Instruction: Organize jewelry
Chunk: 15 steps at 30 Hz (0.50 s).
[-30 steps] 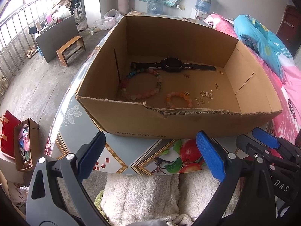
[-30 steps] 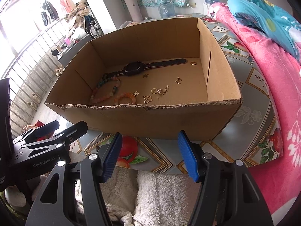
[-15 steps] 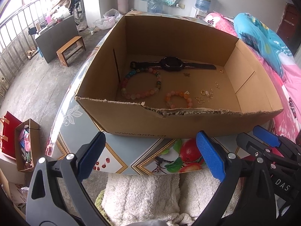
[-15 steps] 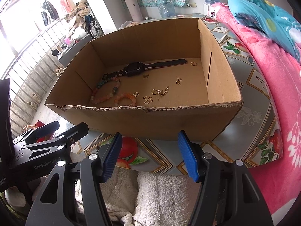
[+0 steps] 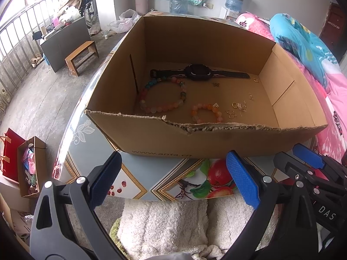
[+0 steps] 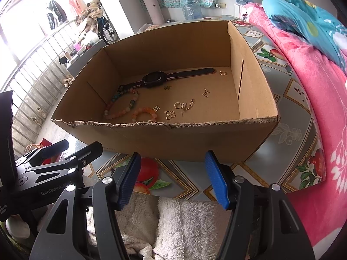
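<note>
An open cardboard box [image 5: 216, 143] [image 6: 184, 140] stands on a round table. Inside lie a black watch [image 5: 198, 72] [image 6: 155, 79], a large multicoloured bead bracelet [image 5: 162, 107] [image 6: 122, 111], a small orange bead bracelet [image 5: 206, 107] [image 6: 144, 110] and several small gold pieces [image 5: 237, 107] [image 6: 184, 106]. My left gripper [image 5: 173, 173] hangs open in front of the box's near wall, nothing between its blue pads. My right gripper [image 6: 172, 173] is also open and empty, short of the same wall. Each gripper shows at the edge of the other's view.
The table [image 5: 138, 184] has a fruit-patterned top. A white fluffy fabric [image 5: 164, 223] lies below its near edge. A pink blanket [image 6: 314, 112] and a blue quilt [image 6: 303, 10] are on the right. A wooden stool [image 5: 81, 56] stands on the floor at left.
</note>
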Available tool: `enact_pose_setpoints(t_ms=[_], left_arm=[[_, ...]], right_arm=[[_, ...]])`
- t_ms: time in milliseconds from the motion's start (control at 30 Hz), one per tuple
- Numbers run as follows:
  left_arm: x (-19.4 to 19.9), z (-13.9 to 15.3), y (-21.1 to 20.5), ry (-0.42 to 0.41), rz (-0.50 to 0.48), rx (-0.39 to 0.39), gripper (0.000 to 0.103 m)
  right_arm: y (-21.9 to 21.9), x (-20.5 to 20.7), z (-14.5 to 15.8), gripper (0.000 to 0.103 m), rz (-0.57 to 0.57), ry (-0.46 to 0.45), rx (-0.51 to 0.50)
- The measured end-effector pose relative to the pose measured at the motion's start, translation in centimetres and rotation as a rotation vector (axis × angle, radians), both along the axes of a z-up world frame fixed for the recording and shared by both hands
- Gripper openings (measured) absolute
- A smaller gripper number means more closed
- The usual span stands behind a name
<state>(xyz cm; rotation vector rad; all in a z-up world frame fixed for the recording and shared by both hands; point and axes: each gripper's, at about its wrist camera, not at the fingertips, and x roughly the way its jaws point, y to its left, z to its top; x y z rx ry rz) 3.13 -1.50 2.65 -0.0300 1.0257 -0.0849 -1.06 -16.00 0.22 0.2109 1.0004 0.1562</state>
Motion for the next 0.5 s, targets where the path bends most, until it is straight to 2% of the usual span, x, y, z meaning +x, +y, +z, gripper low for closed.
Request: enact_pose_setpoints(t_ms=[500], left_arm=[[-0.01,-0.10,-0.02,0.005,0.004,0.002,0.093]], right_arm=[[-0.04,0.02,0.07,0.060,-0.001,-0.001,-0.001]])
